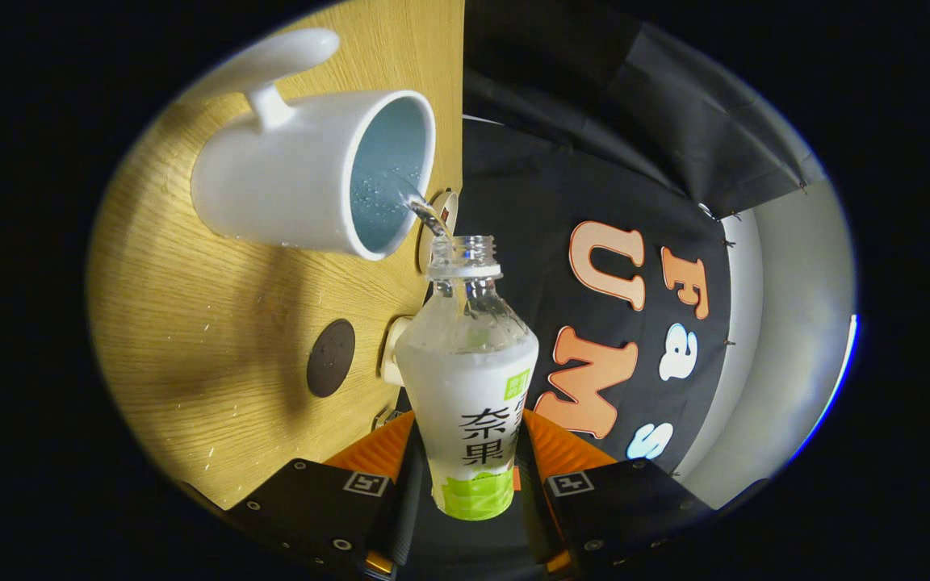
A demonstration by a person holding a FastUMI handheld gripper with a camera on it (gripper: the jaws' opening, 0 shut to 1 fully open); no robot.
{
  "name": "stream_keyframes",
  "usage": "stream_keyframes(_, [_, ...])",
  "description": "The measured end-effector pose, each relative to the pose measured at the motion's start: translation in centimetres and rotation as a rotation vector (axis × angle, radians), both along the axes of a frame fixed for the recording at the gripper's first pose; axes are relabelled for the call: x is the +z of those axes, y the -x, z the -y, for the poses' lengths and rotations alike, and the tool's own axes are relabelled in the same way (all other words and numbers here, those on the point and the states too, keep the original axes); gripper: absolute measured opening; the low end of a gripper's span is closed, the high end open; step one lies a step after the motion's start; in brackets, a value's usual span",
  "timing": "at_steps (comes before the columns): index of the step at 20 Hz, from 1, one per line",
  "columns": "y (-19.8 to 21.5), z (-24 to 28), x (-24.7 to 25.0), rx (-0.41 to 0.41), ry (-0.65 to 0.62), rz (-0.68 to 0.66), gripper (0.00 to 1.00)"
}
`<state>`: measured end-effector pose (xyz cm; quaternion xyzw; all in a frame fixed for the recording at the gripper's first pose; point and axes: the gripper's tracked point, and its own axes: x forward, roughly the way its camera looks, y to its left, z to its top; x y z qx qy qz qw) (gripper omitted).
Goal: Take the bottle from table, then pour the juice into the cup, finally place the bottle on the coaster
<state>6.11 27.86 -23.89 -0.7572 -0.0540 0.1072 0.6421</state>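
Clear plastic juice bottle (469, 379) clamped between gripper (469, 476) fingers, long axis tipped mouth-first over white mug (312, 181) rim, stream entering; dark round coaster (330, 357) sits on wooden desk (190, 339) nearer gripper than mug.

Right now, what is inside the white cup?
A thin stream from the bottle, held between the tool's fingers, enters the white cup. Droplets cling to its inner wall. Its near wall hides any pooled juice.
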Motion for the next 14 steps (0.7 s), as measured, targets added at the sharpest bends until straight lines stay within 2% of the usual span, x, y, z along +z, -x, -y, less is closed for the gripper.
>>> stream_keyframes(6, [-0.6, 0.3, 0.0, 0.003, 0.039, 0.019, 0.56])
stream_keyframes(14, [0.7, -0.6, -0.5, 0.02, 0.066, 0.052, 0.56])
